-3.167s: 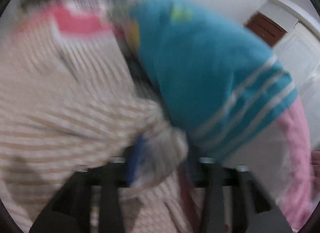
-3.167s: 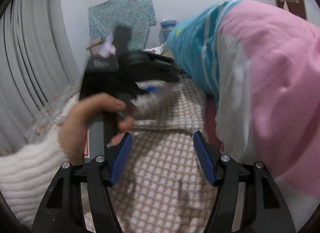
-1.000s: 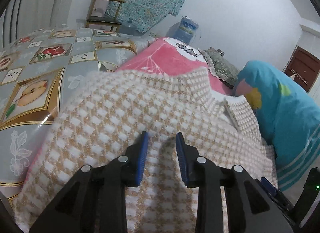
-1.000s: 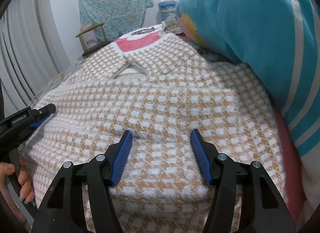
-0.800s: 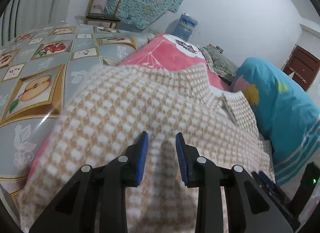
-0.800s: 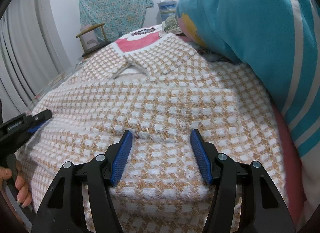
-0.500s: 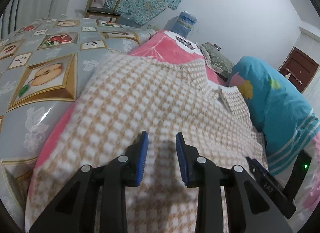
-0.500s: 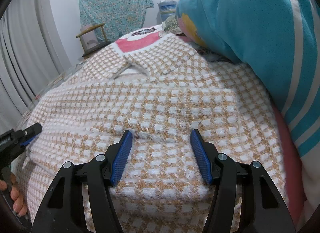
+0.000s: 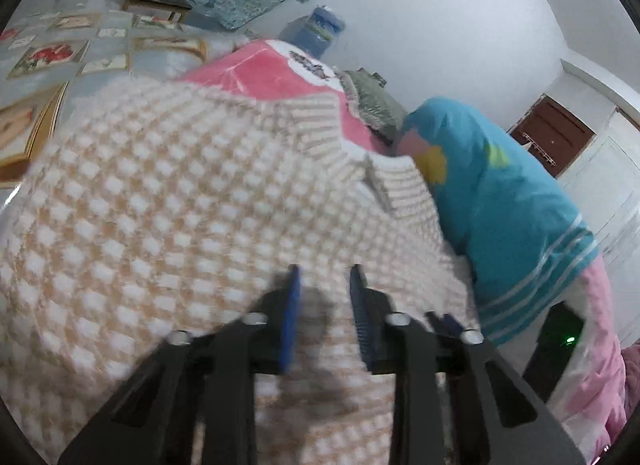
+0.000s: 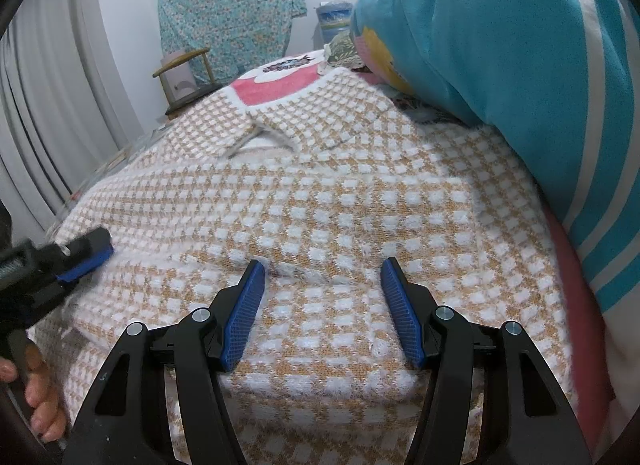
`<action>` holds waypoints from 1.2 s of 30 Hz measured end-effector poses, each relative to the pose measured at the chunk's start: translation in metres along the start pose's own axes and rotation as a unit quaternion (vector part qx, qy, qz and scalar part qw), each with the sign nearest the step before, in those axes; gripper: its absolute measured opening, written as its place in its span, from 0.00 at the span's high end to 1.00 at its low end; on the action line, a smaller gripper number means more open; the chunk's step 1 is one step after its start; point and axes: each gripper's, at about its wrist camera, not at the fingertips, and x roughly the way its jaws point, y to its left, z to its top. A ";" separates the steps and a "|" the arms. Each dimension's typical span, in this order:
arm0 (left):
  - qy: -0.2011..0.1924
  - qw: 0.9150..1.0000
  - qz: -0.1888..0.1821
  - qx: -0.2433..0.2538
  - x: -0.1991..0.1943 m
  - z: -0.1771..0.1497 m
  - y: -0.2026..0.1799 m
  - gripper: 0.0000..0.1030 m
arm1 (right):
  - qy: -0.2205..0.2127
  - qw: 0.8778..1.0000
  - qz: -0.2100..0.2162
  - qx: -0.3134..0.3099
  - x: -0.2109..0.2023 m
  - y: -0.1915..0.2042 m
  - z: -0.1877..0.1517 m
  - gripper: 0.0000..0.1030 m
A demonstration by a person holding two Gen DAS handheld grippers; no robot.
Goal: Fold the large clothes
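Note:
A tan-and-white checked knit sweater (image 10: 340, 201) lies spread on the bed, collar (image 10: 260, 137) at the far end; it also fills the left wrist view (image 9: 160, 205). My right gripper (image 10: 322, 269) is open and empty, low over the near part of the sweater. My left gripper (image 9: 322, 277) is open with a narrow gap, empty, over the sweater's near left part. The left gripper also shows at the left edge of the right wrist view (image 10: 86, 251), by the sweater's left side.
A big teal, white-striped and pink duvet (image 10: 500, 65) is piled along the right of the sweater; it also shows in the left wrist view (image 9: 500, 205). A pink blanket (image 9: 260, 73) lies beyond the collar. A fruit-patterned cover (image 9: 60, 65) lies left. A chair (image 10: 184, 77) stands behind.
My left gripper has swung right across the sweater, and its view is now blurred. In the right wrist view it has come further in over the sweater's left side. The right gripper has stayed put.

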 end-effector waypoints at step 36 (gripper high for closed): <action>-0.034 0.996 -0.016 -0.083 -0.011 -0.011 0.016 0.97 | -0.001 1.000 0.002 0.002 0.002 0.001 0.000 0.46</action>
